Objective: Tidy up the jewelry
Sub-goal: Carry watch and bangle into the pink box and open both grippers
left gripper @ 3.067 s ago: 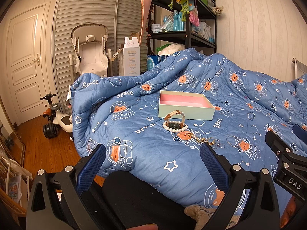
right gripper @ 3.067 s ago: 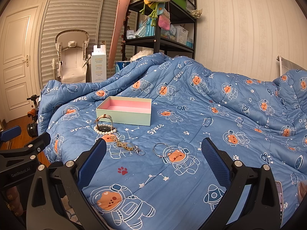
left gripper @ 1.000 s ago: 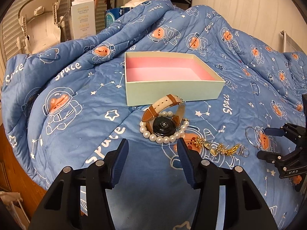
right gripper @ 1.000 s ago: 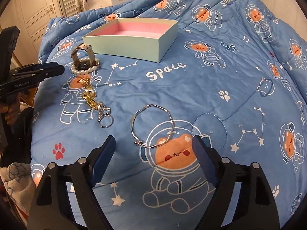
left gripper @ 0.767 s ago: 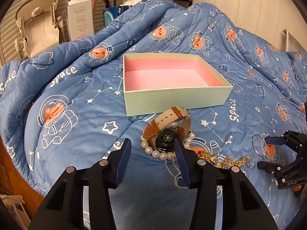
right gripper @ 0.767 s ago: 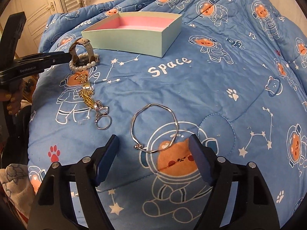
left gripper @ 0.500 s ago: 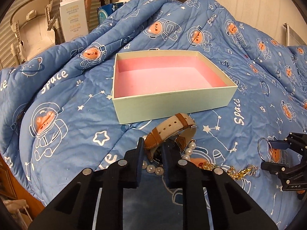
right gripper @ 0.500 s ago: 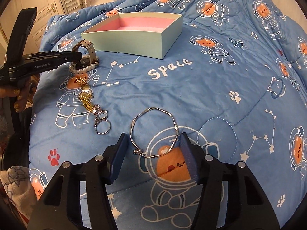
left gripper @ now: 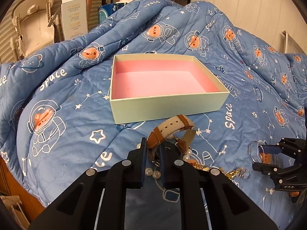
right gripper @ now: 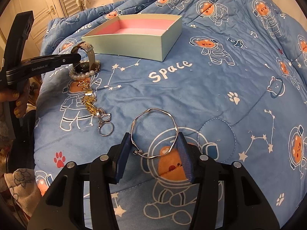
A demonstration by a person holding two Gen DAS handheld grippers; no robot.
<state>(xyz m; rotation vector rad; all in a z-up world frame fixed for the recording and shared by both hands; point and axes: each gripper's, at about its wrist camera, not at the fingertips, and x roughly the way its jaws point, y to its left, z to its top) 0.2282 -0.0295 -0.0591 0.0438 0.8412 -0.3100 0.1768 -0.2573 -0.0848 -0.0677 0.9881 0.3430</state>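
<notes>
A mint box with a pink lining [left gripper: 168, 107] [right gripper: 134, 44] sits empty on the blue quilt. In front of it lies a watch [left gripper: 172, 126] [right gripper: 90, 51] with a beige and brown strap, resting on a pearl bracelet [left gripper: 151, 172] [right gripper: 84, 75]. My left gripper [left gripper: 152, 149] [right gripper: 76, 57] is shut on the near end of the watch strap. A gold keychain [left gripper: 230, 173] [right gripper: 90, 103] trails towards a thin silver bangle [right gripper: 153, 111] [left gripper: 252, 149]. My right gripper [right gripper: 153, 140] [left gripper: 258, 158] straddles the bangle's near half. Its jaws are closing, with both pads against the wire.
The quilt [right gripper: 220, 95] bunches up behind the box and drops off at the left edge to a wooden floor [left gripper: 11, 176]. A white carton [left gripper: 74, 17] and a white child seat [left gripper: 32, 25] stand beyond the bed. A hand [right gripper: 18, 103] grips the left tool.
Both grippers came down from above the bed to the jewelry. The left jaws narrowed onto the watch strap and slid forward. The right jaws narrowed around the bangle until the pads met it.
</notes>
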